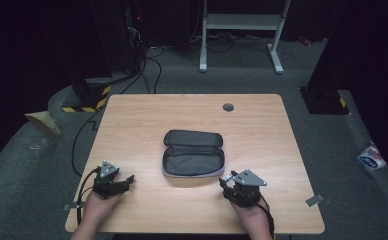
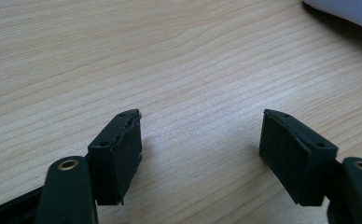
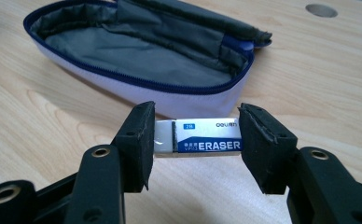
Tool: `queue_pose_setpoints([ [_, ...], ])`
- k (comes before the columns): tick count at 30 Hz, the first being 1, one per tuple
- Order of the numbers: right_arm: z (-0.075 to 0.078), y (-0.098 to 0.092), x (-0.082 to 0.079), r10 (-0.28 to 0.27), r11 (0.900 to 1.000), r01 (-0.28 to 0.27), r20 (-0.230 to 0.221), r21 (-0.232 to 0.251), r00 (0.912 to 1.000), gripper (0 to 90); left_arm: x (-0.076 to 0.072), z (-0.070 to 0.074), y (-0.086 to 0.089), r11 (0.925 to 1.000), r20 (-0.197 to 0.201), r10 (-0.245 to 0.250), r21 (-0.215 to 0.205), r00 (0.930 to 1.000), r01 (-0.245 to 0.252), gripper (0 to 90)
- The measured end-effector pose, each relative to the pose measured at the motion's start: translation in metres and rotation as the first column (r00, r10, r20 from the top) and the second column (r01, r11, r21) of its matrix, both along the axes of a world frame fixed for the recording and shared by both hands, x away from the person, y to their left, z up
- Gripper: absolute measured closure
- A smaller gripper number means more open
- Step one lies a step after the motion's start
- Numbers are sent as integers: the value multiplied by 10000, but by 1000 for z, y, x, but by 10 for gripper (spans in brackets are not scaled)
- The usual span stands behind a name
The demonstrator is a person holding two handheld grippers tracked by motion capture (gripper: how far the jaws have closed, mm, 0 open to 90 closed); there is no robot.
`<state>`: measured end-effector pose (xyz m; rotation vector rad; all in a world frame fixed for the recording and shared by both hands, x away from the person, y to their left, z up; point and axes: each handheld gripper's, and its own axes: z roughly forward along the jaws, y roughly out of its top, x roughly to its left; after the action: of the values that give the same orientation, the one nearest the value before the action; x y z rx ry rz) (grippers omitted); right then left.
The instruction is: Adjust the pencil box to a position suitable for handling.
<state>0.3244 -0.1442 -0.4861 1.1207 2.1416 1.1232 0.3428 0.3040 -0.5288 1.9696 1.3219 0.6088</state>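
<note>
An open grey pencil case [image 1: 193,154] with a blue zipper lies unzipped at the middle of the wooden table [image 1: 132,120]. In the right gripper view the case [image 3: 146,46] is just beyond my jaws. My right gripper [image 3: 195,140] is shut on a white eraser [image 3: 202,136] with a blue sleeve, held by its two ends just above the table. In the high view this gripper [image 1: 228,184] sits near the case's front right corner. My left gripper [image 1: 128,181] rests at the front left of the table. Its jaws stand open over bare wood [image 2: 200,140], nothing between them.
A round cable hole [image 1: 228,107] is at the back of the table. A corner of the case [image 2: 351,11] shows far off in the left gripper view. Cables, a white frame [image 1: 242,22] and a packet [image 1: 371,157] lie on the floor around.
</note>
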Motion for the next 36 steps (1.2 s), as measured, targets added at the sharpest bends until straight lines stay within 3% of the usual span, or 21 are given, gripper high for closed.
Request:
queue_pose_setpoints([
  [17, 18, 5, 12, -189, 9997, 182, 461, 155, 9988, 473, 0, 0, 0, 10000, 4, -4, 6, 10000, 4, 298],
  [22, 21, 6, 12, -424, 9991, 423, 434, 54, 9982, 474, -2, 0, 0, 10000, 0, 36, 37, 10000, -36, 298],
  [27, 30, 7, 16, -776, 9964, 763, 357, 368, 9963, 474, -2, 0, 0, 10000, -3, 26, 3, 10000, -26, 298],
  [36, 44, 14, 18, -553, 9981, 531, 797, 296, 9953, 474, -2, 0, 0, 10000, 6, -5, 41, 10000, 5, 297],
])
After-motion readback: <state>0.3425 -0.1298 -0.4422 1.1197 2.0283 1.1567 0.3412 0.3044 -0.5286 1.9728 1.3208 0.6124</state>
